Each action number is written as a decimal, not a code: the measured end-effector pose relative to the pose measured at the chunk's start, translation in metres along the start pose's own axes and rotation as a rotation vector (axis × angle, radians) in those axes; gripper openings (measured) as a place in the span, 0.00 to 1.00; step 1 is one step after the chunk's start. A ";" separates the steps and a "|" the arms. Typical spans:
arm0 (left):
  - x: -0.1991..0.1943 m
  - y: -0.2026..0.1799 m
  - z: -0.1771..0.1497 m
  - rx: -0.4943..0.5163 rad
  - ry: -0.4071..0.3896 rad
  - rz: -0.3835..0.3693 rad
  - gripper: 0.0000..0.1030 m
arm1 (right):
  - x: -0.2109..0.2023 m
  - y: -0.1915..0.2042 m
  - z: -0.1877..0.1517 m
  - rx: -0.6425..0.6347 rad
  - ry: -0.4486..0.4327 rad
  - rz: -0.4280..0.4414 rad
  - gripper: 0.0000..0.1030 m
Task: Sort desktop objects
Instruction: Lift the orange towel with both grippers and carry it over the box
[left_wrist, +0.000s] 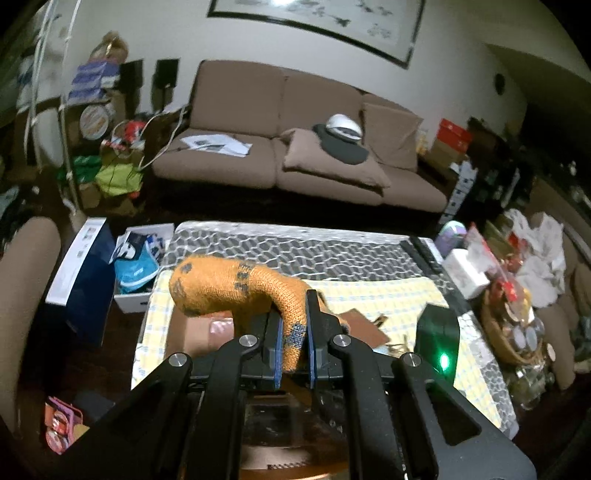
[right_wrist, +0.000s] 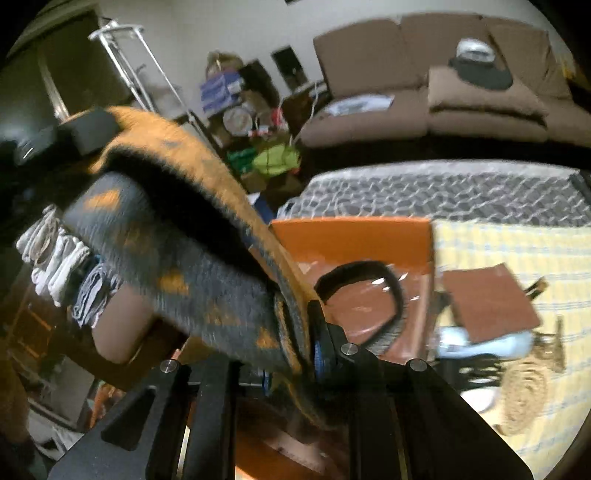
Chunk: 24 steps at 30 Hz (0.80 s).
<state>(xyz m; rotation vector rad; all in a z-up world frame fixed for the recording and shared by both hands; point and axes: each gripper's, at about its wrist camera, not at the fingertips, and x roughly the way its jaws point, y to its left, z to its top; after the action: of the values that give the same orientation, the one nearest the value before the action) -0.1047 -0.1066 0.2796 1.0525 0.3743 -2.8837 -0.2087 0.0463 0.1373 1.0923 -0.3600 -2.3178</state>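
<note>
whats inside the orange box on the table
In the right wrist view, the orange box holds a black and grey sock on its brown floor. The orange sock hides the box's left part.

sock (left_wrist: 236, 284) above box (right_wrist: 351, 236), notebook (right_wrist: 491, 302) right of box

Right wrist view: sock (right_wrist: 177, 236) smeared by motion blur, pattern unreadable; it covers the right gripper (right_wrist: 295, 354) fingertips and most of the orange box (right_wrist: 354, 236). Pale blue item (right_wrist: 480, 347) part-hidden under brown card (right_wrist: 487, 302), identity unclear. Left wrist view: sock's (left_wrist: 236, 284) lower end hidden between left gripper (left_wrist: 295, 332) fingers
</note>
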 end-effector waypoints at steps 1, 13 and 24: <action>0.004 0.010 -0.004 -0.020 0.004 -0.001 0.09 | 0.012 0.001 0.005 0.022 0.019 0.024 0.17; 0.040 0.100 -0.066 -0.239 0.021 0.044 0.09 | 0.114 -0.010 0.046 0.272 0.134 0.213 0.17; 0.102 0.105 -0.101 -0.273 0.214 0.137 0.09 | 0.152 -0.049 0.042 0.412 0.236 0.127 0.17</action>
<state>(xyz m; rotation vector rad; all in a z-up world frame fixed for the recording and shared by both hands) -0.1059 -0.1799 0.1179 1.2807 0.6565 -2.5167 -0.3379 -0.0016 0.0471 1.4737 -0.8136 -2.0226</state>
